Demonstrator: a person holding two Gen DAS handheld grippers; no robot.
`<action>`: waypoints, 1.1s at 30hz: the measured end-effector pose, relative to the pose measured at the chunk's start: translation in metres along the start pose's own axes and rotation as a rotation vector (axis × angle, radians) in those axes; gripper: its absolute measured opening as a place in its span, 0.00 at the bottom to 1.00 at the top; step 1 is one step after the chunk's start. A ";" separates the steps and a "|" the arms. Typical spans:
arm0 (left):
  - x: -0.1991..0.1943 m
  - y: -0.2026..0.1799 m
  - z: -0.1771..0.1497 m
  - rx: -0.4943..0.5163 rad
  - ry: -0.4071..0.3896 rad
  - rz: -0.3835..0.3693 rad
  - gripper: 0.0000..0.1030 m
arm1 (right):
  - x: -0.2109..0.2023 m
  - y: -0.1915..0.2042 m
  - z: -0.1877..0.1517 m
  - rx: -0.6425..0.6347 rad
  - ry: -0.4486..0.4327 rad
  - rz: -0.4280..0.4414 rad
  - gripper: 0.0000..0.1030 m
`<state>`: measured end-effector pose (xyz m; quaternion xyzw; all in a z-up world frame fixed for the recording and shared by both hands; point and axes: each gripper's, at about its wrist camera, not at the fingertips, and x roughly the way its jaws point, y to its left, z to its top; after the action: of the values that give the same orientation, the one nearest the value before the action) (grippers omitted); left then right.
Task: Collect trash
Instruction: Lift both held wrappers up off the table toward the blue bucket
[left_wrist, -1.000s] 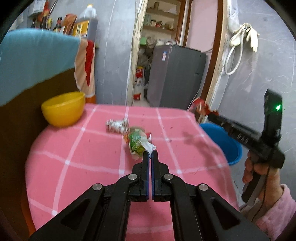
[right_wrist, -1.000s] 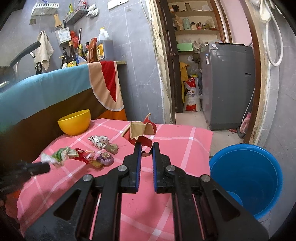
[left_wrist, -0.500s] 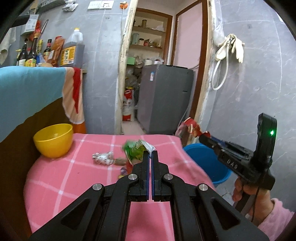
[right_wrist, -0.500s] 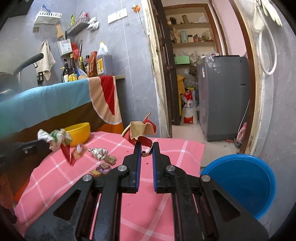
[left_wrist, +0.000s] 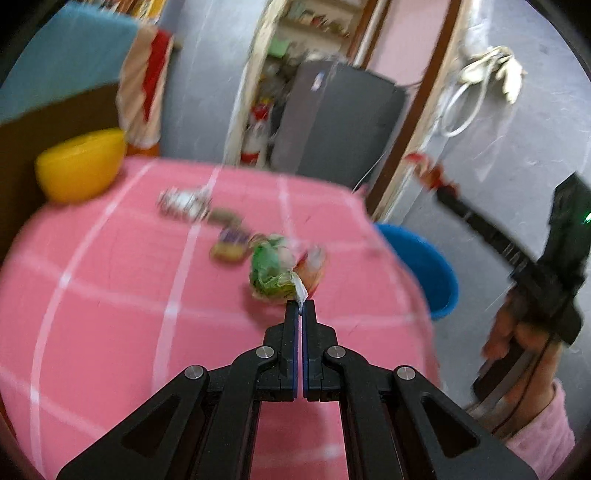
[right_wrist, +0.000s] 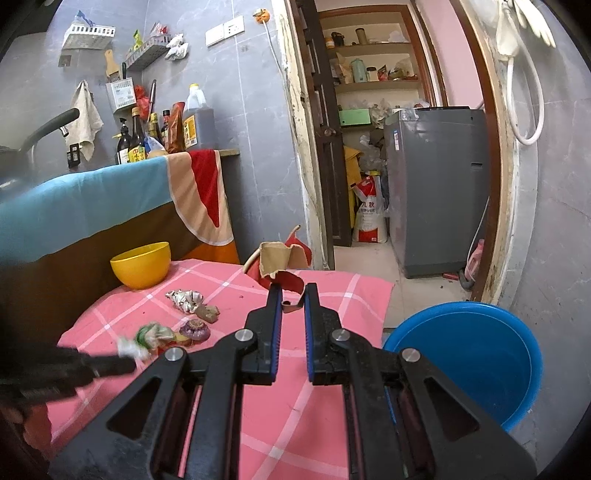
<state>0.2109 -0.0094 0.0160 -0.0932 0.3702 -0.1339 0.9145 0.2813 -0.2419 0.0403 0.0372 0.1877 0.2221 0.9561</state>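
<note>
My left gripper (left_wrist: 300, 306) is shut on the white tail of a green crumpled wrapper (left_wrist: 271, 271), held low over the pink checked tablecloth (left_wrist: 110, 314); the view is blurred. The wrapper also shows in the right wrist view (right_wrist: 151, 334). My right gripper (right_wrist: 291, 295) is shut on a red and brown torn paper scrap (right_wrist: 284, 260), held above the table's right side. More trash lies on the cloth: a silver crumpled wrapper (right_wrist: 186, 297), a brown lump (right_wrist: 207, 313) and a purple wrapper (right_wrist: 195, 328). A blue bucket (right_wrist: 465, 354) stands on the floor to the right of the table.
A yellow bowl (right_wrist: 142, 264) sits at the table's far left. A blue, tan and red cloth (right_wrist: 110, 206) drapes over the counter behind it. A doorway at the back leads to a grey washing machine (right_wrist: 436, 188). The grey wall is close on the right.
My left gripper has dropped back down toward the table with the green wrapper and tilted downward. My right gripper still holds its scrap in about the same place.
</note>
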 end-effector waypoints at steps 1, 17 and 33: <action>-0.002 0.003 -0.005 -0.002 0.009 0.011 0.00 | 0.000 0.000 0.000 -0.002 0.001 0.001 0.31; -0.070 0.013 0.012 0.069 -0.186 0.127 0.00 | 0.005 0.007 -0.002 -0.021 0.011 0.015 0.31; -0.048 -0.022 0.053 0.090 -0.219 -0.077 0.00 | -0.011 -0.007 0.002 0.016 -0.048 -0.010 0.31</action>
<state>0.2106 -0.0115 0.0908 -0.0801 0.2580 -0.1746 0.9469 0.2761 -0.2526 0.0449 0.0492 0.1668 0.2151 0.9610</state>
